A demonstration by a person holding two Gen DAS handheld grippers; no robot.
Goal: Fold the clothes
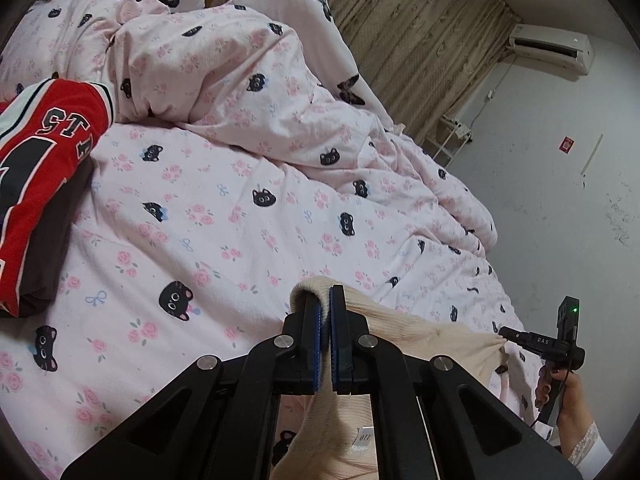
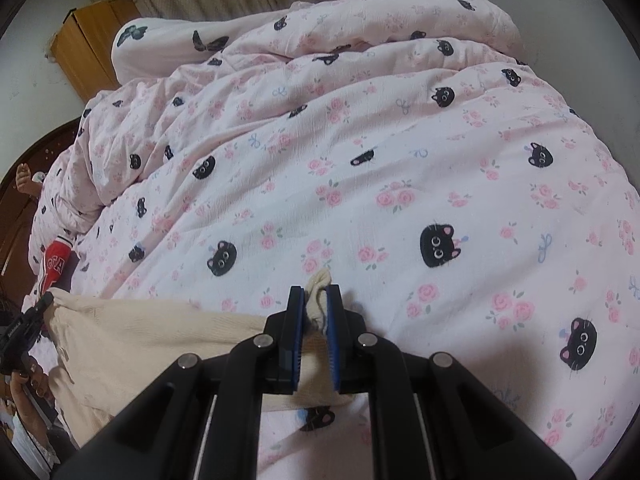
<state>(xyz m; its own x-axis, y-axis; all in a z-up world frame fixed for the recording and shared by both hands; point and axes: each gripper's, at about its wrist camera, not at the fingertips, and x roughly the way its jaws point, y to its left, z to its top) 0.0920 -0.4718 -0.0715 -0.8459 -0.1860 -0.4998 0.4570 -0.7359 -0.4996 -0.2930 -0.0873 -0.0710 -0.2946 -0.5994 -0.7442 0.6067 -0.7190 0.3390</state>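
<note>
A cream knit garment (image 1: 424,340) is stretched between both grippers above the bed. My left gripper (image 1: 325,300) is shut on one bunched edge of it, and the cloth hangs down under the jaws with a small white size tag showing. My right gripper (image 2: 316,300) is shut on the other corner of the cream garment (image 2: 152,344), which runs off to the left. In the left wrist view the right gripper (image 1: 505,333) shows at the far right, pinching the cloth, with a hand (image 1: 568,396) on its handle. The left gripper (image 2: 47,299) appears at the left edge of the right wrist view.
The bed (image 2: 400,168) has a pink sheet with black cats and roses. A rumpled duvet (image 1: 248,76) of the same print is heaped at the back. A folded red jersey (image 1: 44,176) lies on dark clothing at the left. A wooden cabinet (image 2: 92,44) and an air conditioner (image 1: 552,46) stand by the walls.
</note>
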